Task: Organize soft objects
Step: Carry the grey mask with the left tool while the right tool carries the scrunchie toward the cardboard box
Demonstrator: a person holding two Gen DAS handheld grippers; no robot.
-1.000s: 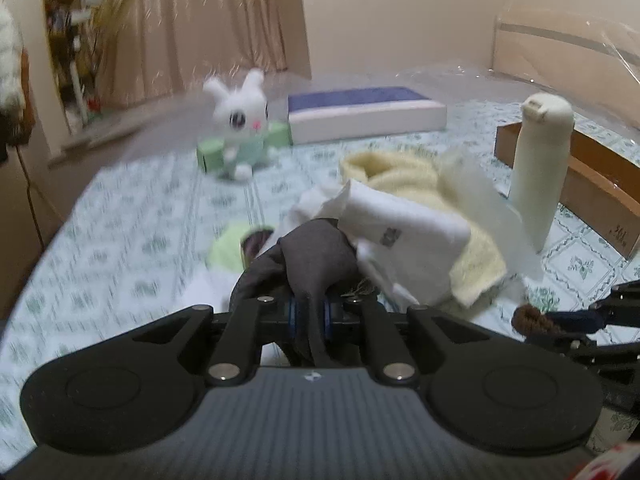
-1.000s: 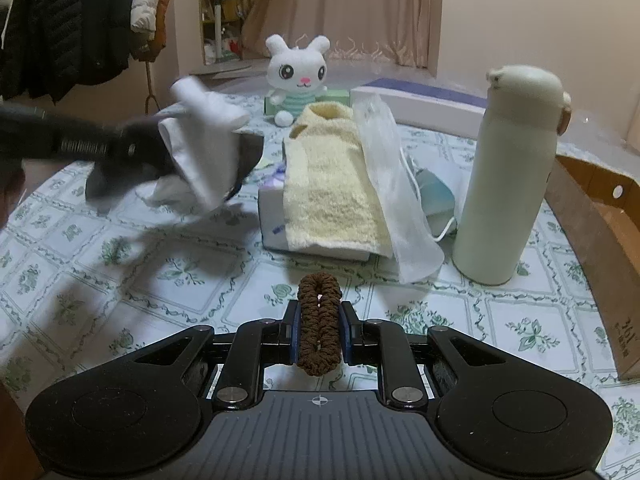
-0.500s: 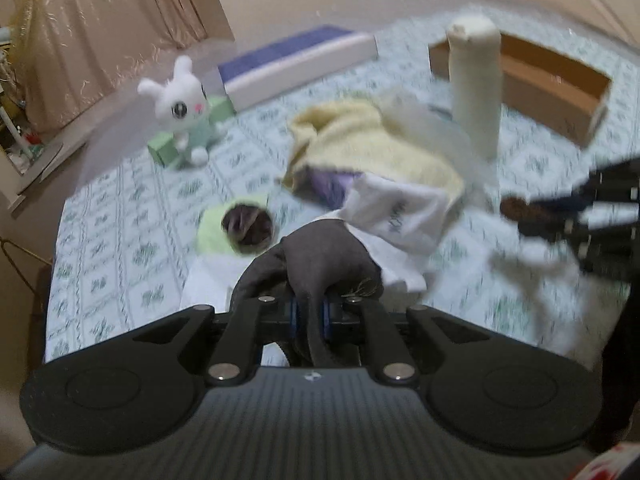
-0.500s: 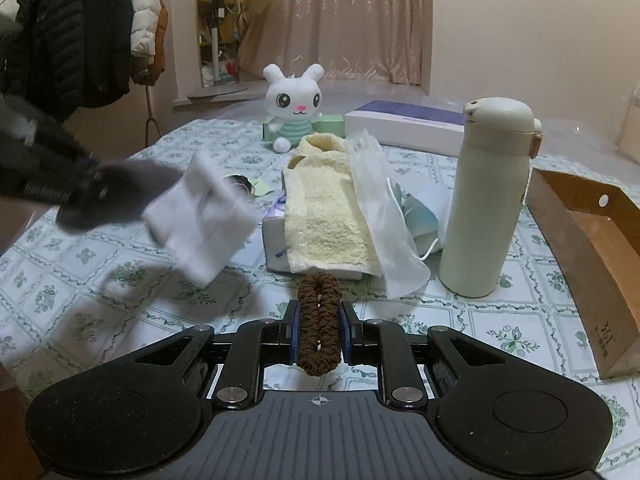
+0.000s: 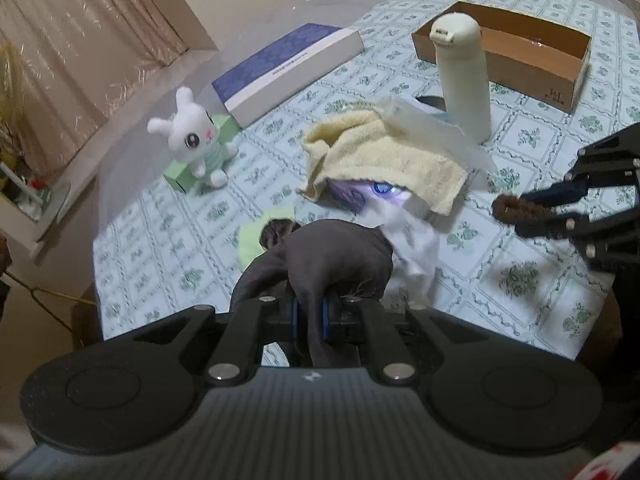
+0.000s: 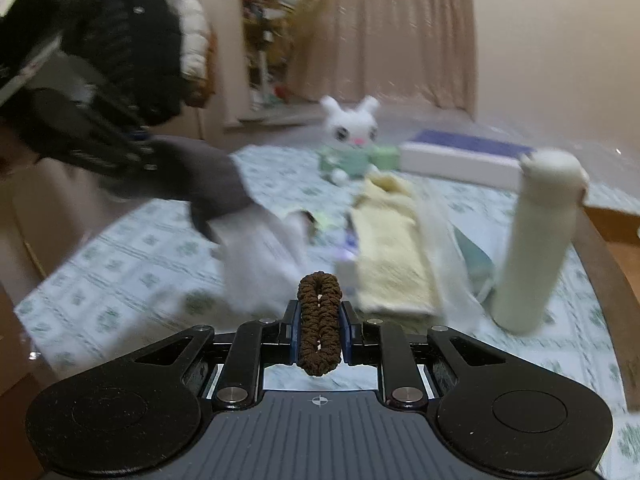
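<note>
both grippers loaded, sorting only begun

left gripper clamped on a grey cloth with a white cloth hanging from it, above the table in front of the cream bottle; right gripper pinched narrow on a brown scrunchie. yellow towel, clear bag and plush rabbit lie left of the bottle, unsorted; cardboard box behind the bottle looks empty. judged: most of the task remains.
</note>
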